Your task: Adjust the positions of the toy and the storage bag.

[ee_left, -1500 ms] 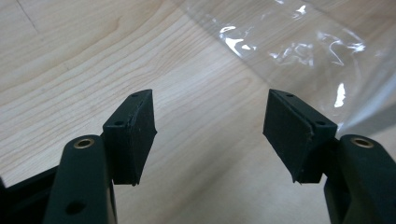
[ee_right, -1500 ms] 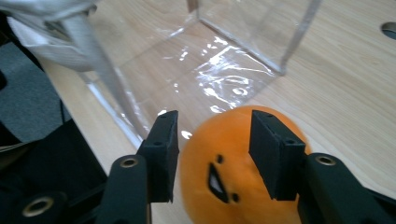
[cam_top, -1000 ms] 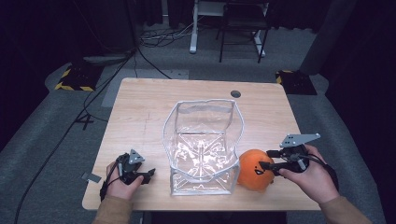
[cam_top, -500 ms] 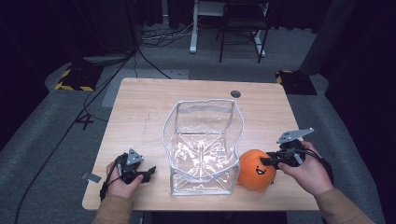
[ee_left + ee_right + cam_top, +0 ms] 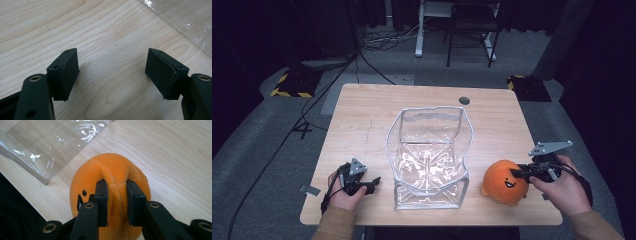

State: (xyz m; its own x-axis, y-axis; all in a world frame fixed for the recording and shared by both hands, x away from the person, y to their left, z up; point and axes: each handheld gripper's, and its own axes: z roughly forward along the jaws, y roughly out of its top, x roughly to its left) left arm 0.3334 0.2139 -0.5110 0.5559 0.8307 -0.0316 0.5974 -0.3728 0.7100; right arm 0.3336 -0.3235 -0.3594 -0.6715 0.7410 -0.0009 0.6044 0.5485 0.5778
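On the left, my left tool (image 5: 371, 184) rests low on the wooden counter (image 5: 362, 120) with its jaws wide apart and nothing between them. In the middle stands a see-through plastic bag (image 5: 428, 155), open at the top, just beside that tool. On the right sits a round orange plush toy (image 5: 506, 182) with a little face, on the counter near the bag. My right tool (image 5: 117, 195) pinches a fold of the toy's soft top between its jaws.

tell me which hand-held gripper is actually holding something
The right hand-held gripper: its jaws pinch a fold of the orange plush toy. The left hand-held gripper gapes over bare table.
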